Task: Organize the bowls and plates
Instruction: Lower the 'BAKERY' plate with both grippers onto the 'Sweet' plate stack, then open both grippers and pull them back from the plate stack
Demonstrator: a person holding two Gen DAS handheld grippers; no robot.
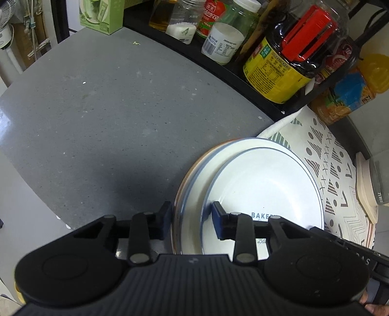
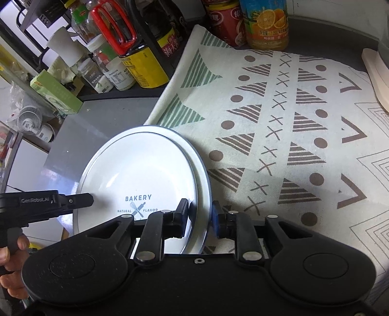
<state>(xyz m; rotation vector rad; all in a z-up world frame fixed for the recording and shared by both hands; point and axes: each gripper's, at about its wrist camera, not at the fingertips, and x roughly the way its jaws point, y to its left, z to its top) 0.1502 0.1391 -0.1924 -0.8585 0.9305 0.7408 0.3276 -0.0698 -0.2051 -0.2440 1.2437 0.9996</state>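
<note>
A stack of plates lies half on the patterned cloth [image 2: 279, 121] and half on the grey counter [image 1: 97, 121]. The top plate [image 1: 265, 184] [image 2: 141, 170] is white with a blue rim and a "BAKERY" print. It sits off-centre on a larger blue-rimmed plate [image 1: 194, 184] [image 2: 201, 175], and an orange-rimmed plate [image 1: 178, 192] lies underneath. My left gripper [image 1: 192, 220] straddles the stack's left edge, one pad outside the rims and one on the top plate, pressing. My right gripper [image 2: 200, 217] straddles the opposite edge with its pads slightly apart from the rims.
A black rack [image 1: 218, 70] with bottles and jars runs along the back of the counter. An orange juice bottle [image 2: 267, 21] and a red can stand behind the cloth. A pale board [image 2: 374, 73] lies at the right, a green box [image 2: 56, 92] at the far left.
</note>
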